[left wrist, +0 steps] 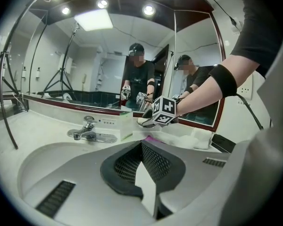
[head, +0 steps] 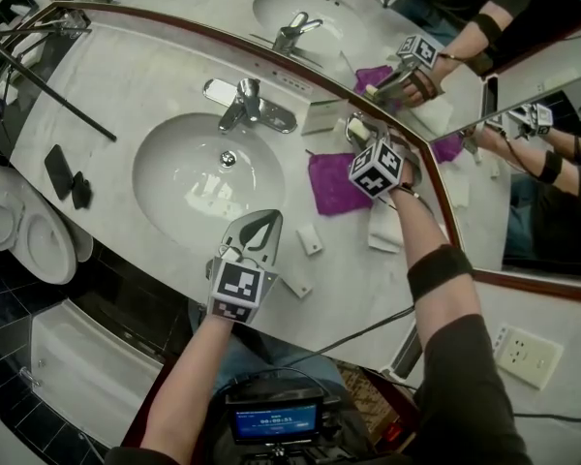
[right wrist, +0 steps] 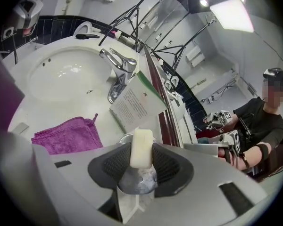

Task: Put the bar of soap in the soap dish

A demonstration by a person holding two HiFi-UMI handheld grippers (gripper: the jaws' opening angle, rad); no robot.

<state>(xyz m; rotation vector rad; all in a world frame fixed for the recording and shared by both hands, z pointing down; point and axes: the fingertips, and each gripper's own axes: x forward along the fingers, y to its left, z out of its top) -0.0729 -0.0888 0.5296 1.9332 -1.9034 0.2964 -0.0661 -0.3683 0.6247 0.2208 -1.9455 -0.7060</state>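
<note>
A cream bar of soap [right wrist: 141,148] stands on edge between the pads of my right gripper [right wrist: 141,154], which is shut on it. Directly beneath the bar lies the shiny metal soap dish [right wrist: 137,183], at the back of the counter by the mirror. In the head view the right gripper [head: 359,137] hangs over that dish [head: 351,123], its marker cube hiding the bar. My left gripper [head: 260,225] is shut and holds nothing; it hovers at the basin's near rim. In the left gripper view its jaws [left wrist: 144,167] are pressed together, and the right gripper's cube [left wrist: 163,111] shows above the dish [left wrist: 145,123].
A purple cloth [head: 331,184] lies beside the sink basin [head: 208,168], a green-and-white box [head: 324,116] leans near the faucet [head: 247,105]. A white folded towel [head: 382,226] and small white packets [head: 310,240] sit on the counter. Dark items [head: 66,174] lie far left. Mirrors back the counter.
</note>
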